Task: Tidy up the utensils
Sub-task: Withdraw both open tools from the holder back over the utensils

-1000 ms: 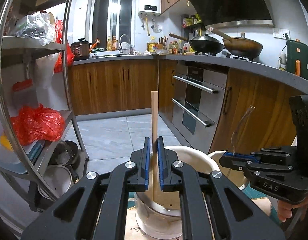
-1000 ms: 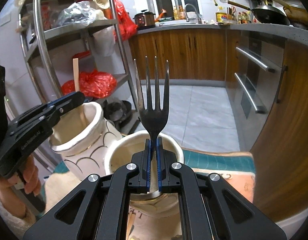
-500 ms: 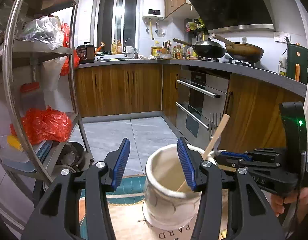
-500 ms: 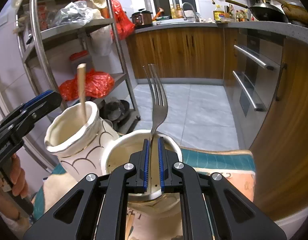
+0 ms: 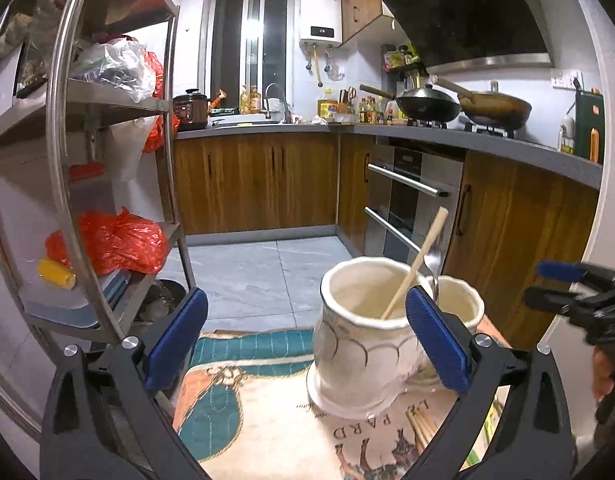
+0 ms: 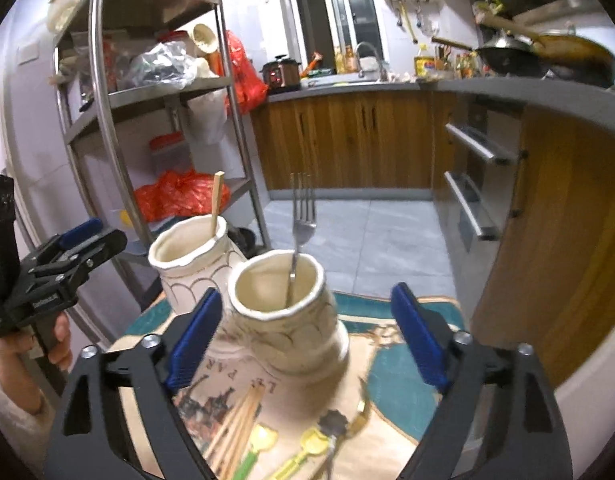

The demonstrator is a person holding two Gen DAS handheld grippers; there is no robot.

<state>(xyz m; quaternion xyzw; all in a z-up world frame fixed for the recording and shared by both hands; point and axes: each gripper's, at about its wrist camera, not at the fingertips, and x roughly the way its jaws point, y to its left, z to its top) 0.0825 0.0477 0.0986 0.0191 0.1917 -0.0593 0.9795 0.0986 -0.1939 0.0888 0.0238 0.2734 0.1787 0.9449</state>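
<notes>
Fingers spread wide and empty on both grippers; the loose utensils lie just in front of the near vase.

From the left wrist view, the left gripper (image 5: 305, 340) stands with its blue pads far apart, holding nothing; the scalloped vase (image 5: 359, 344) sits between them with a wooden chopstick (image 5: 415, 262) leaning in it, and only the ends of the loose chopsticks (image 5: 423, 426) show, cut off by the right finger. From the right wrist view, the right gripper (image 6: 307, 336) is likewise agape; the second vase (image 6: 287, 320) holds the fork (image 6: 301, 224) upright. Below that vase the chopstick bundle (image 6: 237, 424) lies lengthwise towards the camera, nearer this gripper, beside blurred yellow-green utensils (image 6: 291, 452) partly hidden by the gripper body.
</notes>
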